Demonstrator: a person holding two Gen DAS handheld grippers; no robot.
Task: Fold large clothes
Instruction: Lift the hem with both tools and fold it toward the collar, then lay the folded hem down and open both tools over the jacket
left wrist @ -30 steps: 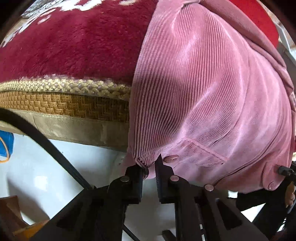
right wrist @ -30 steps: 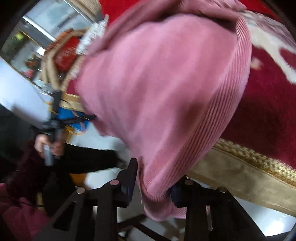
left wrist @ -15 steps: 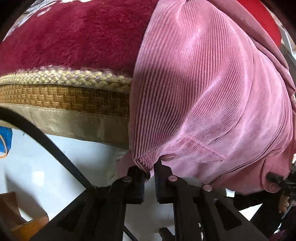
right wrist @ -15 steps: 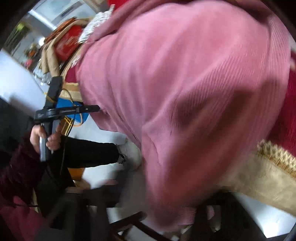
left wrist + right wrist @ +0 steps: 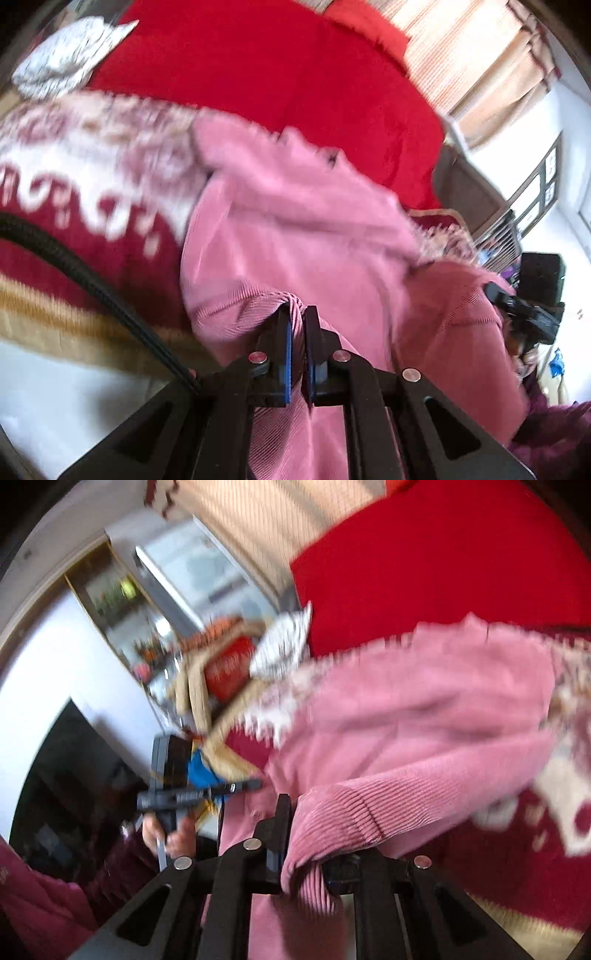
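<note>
The pink corduroy garment (image 5: 295, 236) lies over the near edge of a bed. Its far part rests on the dark red blanket with a white pattern (image 5: 55, 192), and its near part hangs down in front of the bed edge. Both views are blurred, so small details of the cloth are hard to read.

The left gripper (image 5: 298, 332) is clamped on a bunched fold of the garment; the ribbed fabric is pressed between its two blue pads and runs down between the black arms. The right gripper (image 5: 308, 834) also bites on the garment: a thick roll of corduroy (image 5: 332, 823) sits between its fingers and covers the right one almost fully. The two grippers hold the cloth at different places, well apart.

Beyond the blanket a bright red bedspread (image 5: 277, 74) covers the far side of the bed. The blanket has a golden woven border (image 5: 44, 314) along its near edge. A white patterned cushion (image 5: 62, 59) lies at the far left. In the right wrist view, the person's hand (image 5: 166, 830) on the left gripper's handle appears at the left, in a dark red sleeve (image 5: 110, 864).
</note>
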